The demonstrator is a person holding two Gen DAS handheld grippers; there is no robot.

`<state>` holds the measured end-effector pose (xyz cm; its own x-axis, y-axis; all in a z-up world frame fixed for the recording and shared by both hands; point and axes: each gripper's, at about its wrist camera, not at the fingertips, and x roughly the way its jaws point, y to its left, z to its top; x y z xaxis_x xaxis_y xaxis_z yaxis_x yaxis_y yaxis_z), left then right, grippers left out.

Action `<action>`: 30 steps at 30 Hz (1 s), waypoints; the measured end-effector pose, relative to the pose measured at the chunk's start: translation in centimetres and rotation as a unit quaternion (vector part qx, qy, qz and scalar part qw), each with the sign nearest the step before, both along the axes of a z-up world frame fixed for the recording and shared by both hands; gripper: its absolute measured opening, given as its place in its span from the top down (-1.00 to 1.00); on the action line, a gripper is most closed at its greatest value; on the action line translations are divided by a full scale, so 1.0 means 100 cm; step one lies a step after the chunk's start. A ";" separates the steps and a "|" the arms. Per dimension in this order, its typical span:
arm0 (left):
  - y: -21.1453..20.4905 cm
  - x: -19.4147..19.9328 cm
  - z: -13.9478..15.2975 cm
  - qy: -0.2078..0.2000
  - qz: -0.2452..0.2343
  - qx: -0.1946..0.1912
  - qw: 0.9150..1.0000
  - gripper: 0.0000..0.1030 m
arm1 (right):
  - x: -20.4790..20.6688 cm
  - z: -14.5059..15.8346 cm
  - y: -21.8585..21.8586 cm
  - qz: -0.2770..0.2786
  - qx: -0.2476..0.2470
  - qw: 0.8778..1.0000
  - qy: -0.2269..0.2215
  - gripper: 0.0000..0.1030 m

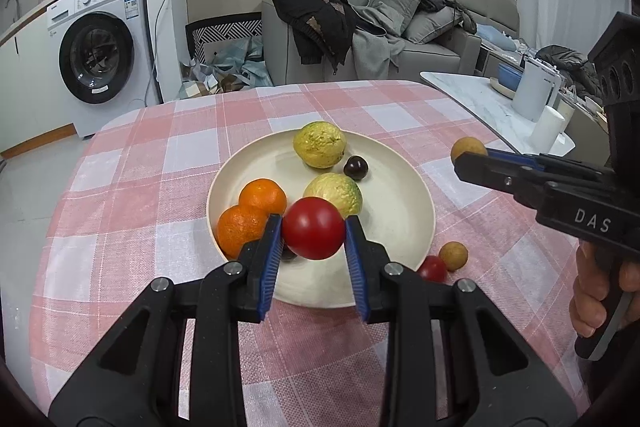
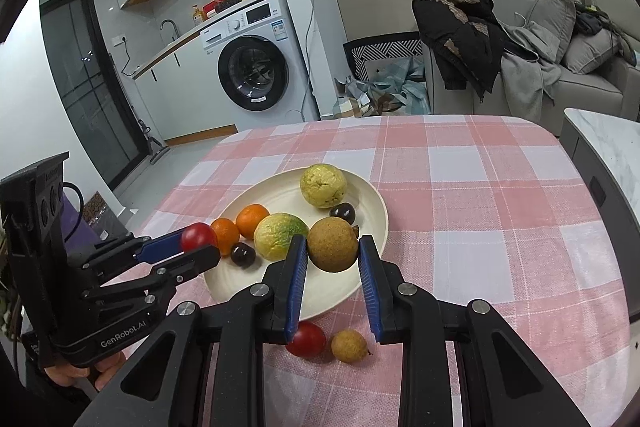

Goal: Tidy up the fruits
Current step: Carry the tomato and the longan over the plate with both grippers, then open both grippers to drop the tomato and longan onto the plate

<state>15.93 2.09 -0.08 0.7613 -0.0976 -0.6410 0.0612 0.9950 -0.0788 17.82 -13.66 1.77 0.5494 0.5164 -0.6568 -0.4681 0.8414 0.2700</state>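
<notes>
The left tool [image 1: 313,233] grips a red tomato [image 1: 313,233] between its blue pads, closed just to the fruit's width, held above the near part of the cream plate [image 1: 404,195]. The right tool [image 2: 333,247] clamps a brown longan [image 2: 333,245] the same way, over the plate's near right rim.

In the plate lie two oranges [image 1: 252,215] touching each other at the left, a yellow-green lemon [image 1: 319,144] at the far side, a second lemon [image 1: 334,191] near the middle, a dark cherry [image 1: 355,167] just right of the far lemon, and another dark cherry [image 2: 243,254] near the oranges.

On the checked cloth of the counter [image 1: 132,187], just outside the plate's near right rim, a small tomato [image 2: 306,339] and a second longan [image 2: 349,345] sit side by side.
</notes>
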 end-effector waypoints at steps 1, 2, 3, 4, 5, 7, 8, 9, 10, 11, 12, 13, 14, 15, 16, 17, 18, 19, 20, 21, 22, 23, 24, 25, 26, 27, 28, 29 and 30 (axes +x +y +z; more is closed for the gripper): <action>0.000 0.001 -0.002 0.000 -0.001 0.000 1.000 0.46 | 0.001 -0.002 0.001 -0.002 -0.001 1.000 0.001 0.48; 0.000 0.003 -0.003 0.001 -0.001 0.000 1.000 0.46 | 0.001 -0.004 0.002 -0.004 0.000 1.000 0.002 0.48; 0.000 0.005 -0.005 0.001 -0.003 0.001 1.000 0.46 | 0.001 -0.006 0.003 -0.003 0.000 1.000 0.004 0.48; 0.000 0.007 -0.006 0.002 -0.004 0.001 1.000 0.46 | 0.002 -0.009 0.004 -0.003 0.000 1.000 0.006 0.48; 0.000 0.010 -0.008 0.004 -0.004 0.003 1.000 0.46 | 0.002 -0.011 0.005 -0.002 -0.001 1.000 0.007 0.48; -0.001 0.014 -0.010 0.007 -0.006 0.007 1.000 0.46 | 0.004 -0.017 0.008 -0.001 -0.004 1.000 0.014 0.48; -0.002 0.016 -0.011 0.007 -0.006 0.009 1.000 0.46 | 0.004 -0.019 0.009 -0.001 -0.005 1.000 0.016 0.48; -0.002 0.017 -0.012 0.008 -0.008 0.008 1.000 0.46 | 0.005 -0.021 0.010 0.000 -0.007 1.000 0.017 0.48; -0.002 0.018 -0.014 0.008 -0.009 0.008 1.000 0.46 | 0.006 -0.023 0.011 0.000 -0.007 1.000 0.017 0.48; -0.001 0.019 -0.014 0.009 -0.009 0.008 1.000 0.46 | 0.006 -0.025 0.012 0.000 -0.006 1.000 0.018 0.48; -0.001 0.020 -0.016 0.011 -0.009 0.007 1.000 0.46 | 0.007 -0.026 0.013 0.001 -0.006 1.000 0.020 0.48; -0.001 0.021 -0.017 0.013 -0.010 0.008 1.000 0.46 | 0.007 -0.028 0.014 0.000 -0.006 1.000 0.021 0.48; 0.000 0.022 -0.018 0.013 -0.009 0.008 1.000 0.46 | 0.008 -0.030 0.014 -0.001 -0.005 1.000 0.022 0.48; 0.000 0.022 -0.019 0.014 -0.009 0.008 1.000 0.46 | 0.009 -0.031 0.015 -0.001 -0.004 1.000 0.023 0.48; 0.000 0.023 -0.020 0.015 -0.010 0.007 1.000 0.46 | 0.009 -0.033 0.015 -0.001 -0.003 1.000 0.025 0.48; 0.001 0.024 -0.021 0.016 -0.009 0.007 1.000 0.46 | 0.010 -0.034 0.015 -0.001 -0.004 1.000 0.025 0.48; 0.001 0.025 -0.022 0.018 -0.009 0.007 1.000 0.46 | 0.010 -0.035 0.016 -0.001 -0.005 1.000 0.025 0.48; 0.001 0.025 -0.024 0.020 -0.010 0.006 1.000 0.46 | 0.010 -0.036 0.016 -0.001 -0.007 1.000 0.024 0.48; 0.001 0.026 -0.025 0.021 -0.011 0.006 1.000 0.46 | 0.011 -0.037 0.016 -0.002 -0.008 1.000 0.024 0.48; 0.001 0.027 -0.026 0.023 -0.011 0.006 1.000 0.46 | 0.011 -0.038 0.016 -0.003 -0.008 1.000 0.025 0.48; 0.001 0.028 -0.027 0.024 -0.012 0.008 1.000 0.46 | 0.013 -0.040 0.016 -0.003 -0.007 1.000 0.029 0.48; 0.000 0.029 -0.028 0.025 -0.012 0.009 1.000 0.46 | 0.013 -0.041 0.016 -0.004 -0.007 1.000 0.029 0.48; 0.000 0.029 -0.029 0.026 -0.014 0.010 1.000 0.46 | 0.014 -0.041 0.016 -0.004 -0.007 1.000 0.029 0.48; -0.001 0.030 -0.031 0.029 -0.015 0.012 0.999 0.46 | 0.015 -0.042 0.016 -0.004 -0.007 1.000 0.030 0.48; -0.002 0.031 -0.032 0.030 -0.015 0.013 0.999 0.46 | 0.016 -0.042 0.016 -0.004 -0.006 0.999 0.031 0.48; -0.002 0.031 -0.033 0.031 -0.015 0.014 0.999 0.46 | 0.016 -0.043 0.016 -0.003 -0.006 0.999 0.031 0.48; -0.003 0.032 -0.034 0.032 -0.016 0.014 0.999 0.46 | 0.016 -0.043 0.017 -0.002 -0.006 1.000 0.031 0.48; -0.004 0.032 -0.034 0.033 -0.016 0.014 0.999 0.46 | 0.016 -0.043 0.017 -0.003 -0.007 1.000 0.029 0.48; -0.004 0.032 -0.035 0.033 -0.016 0.014 0.999 0.46 | 0.016 -0.043 0.017 -0.003 -0.007 1.000 0.029 0.48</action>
